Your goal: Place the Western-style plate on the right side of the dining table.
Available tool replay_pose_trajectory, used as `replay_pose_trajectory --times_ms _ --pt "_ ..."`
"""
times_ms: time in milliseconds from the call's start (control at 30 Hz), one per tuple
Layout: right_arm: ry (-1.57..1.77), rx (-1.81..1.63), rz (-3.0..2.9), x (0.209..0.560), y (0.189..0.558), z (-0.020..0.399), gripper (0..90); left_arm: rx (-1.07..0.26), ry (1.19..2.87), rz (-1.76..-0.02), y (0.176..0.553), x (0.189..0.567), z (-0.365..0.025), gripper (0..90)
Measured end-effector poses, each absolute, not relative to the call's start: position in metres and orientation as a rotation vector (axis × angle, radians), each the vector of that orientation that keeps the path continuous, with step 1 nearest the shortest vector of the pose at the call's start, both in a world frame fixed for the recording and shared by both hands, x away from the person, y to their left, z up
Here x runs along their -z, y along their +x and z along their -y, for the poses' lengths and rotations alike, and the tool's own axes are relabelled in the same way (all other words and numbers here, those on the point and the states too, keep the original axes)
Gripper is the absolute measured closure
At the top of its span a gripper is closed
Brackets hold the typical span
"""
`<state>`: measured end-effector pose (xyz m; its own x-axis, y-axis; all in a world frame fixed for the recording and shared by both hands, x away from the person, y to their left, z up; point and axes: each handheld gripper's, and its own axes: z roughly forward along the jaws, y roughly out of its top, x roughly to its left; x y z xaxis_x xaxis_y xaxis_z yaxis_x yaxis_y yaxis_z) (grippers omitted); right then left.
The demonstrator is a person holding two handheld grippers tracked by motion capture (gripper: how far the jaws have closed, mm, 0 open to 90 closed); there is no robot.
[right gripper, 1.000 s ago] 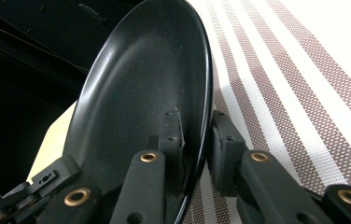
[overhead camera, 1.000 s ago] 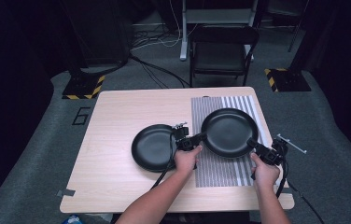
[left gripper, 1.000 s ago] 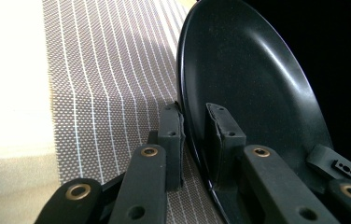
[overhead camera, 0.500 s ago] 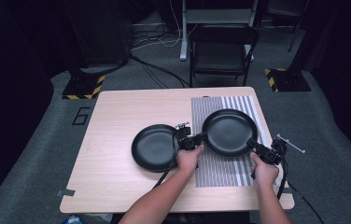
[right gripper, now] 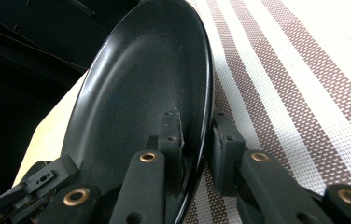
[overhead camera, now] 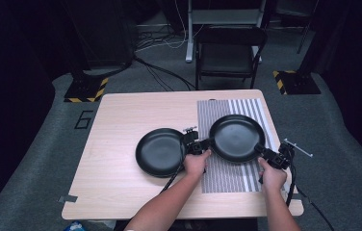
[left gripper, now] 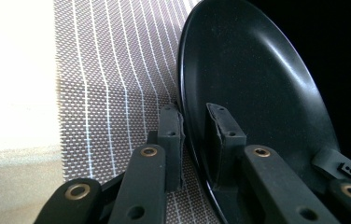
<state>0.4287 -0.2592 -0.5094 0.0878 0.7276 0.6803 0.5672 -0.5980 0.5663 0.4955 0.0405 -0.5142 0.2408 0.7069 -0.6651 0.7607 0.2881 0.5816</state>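
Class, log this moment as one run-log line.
left hand-held gripper: shut on plate rim | right hand-held gripper: shut on plate | plate: over striped mat | second plate: on table

Left half of table [overhead camera: 111, 144] bare: open passage. Second black plate [overhead camera: 160, 152] sits just left of held plate [overhead camera: 237, 137], seemingly near touching. Striped mat [overhead camera: 227, 178] front open. Chair [overhead camera: 229, 53] beyond far edge.

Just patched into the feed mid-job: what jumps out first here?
Two black plates side by side on the wooden table. The right plate sits over the striped mat, clamped at opposite rims by the left gripper and right gripper. The left plate rests on bare wood beside it.
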Motion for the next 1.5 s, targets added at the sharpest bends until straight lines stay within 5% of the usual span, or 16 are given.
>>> replay_pose_trajectory --times_ms 1267,1500 --pt "2.339 -1.459 -1.306 0.534 0.451 0.261 74.7 -0.060 1.528 -1.571 0.501 0.524 -0.024 72.2" --pt "2.348 -1.438 -1.323 0.529 0.453 0.257 63.4 -0.011 1.501 -1.561 0.502 0.524 -0.025 63.2"
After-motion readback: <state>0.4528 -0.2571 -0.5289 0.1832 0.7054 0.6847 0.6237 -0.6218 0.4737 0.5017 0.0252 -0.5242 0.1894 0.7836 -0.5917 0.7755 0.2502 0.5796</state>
